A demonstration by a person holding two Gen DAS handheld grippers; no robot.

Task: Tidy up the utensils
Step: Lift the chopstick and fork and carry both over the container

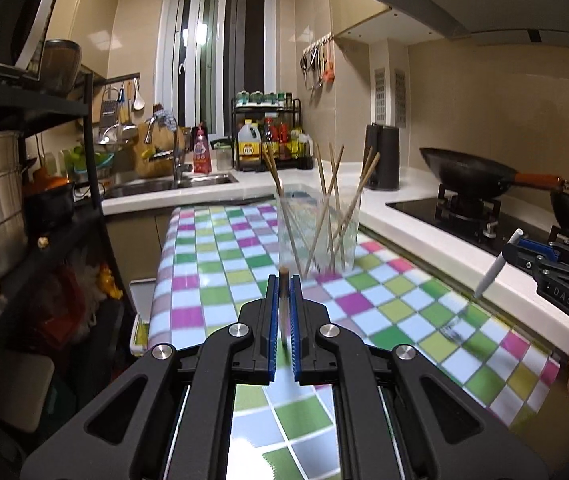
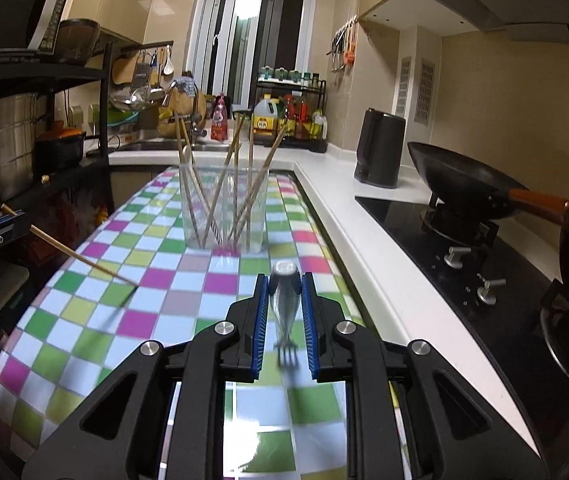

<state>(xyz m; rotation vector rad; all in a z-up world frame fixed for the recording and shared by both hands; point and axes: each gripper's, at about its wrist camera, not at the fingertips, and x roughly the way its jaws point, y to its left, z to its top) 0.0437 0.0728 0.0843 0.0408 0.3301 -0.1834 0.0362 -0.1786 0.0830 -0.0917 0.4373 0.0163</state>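
A clear glass point(image 1: 318, 236) holding several wooden chopsticks point(image 1: 334, 184) stands on the checkered tablecloth; it also shows in the right wrist view point(image 2: 224, 212). My left gripper point(image 1: 283, 284) is shut on a wooden chopstick point(image 1: 283, 276), held above the cloth short of the glass; the chopstick point(image 2: 80, 258) slants down to the cloth in the right wrist view. My right gripper point(image 2: 284, 284) is shut on a metal fork point(image 2: 284, 312), tines toward the camera. In the left wrist view the fork point(image 1: 492, 270) hangs from the right gripper at the right edge.
A white counter point(image 2: 364, 248) runs along the right of the cloth, with a black hob and two woks point(image 2: 464, 184). A dark kettle point(image 2: 380, 152) stands behind. A black shelf rack point(image 1: 24, 200) with pots is at the left. A sink point(image 1: 164, 184) and bottles are far back.
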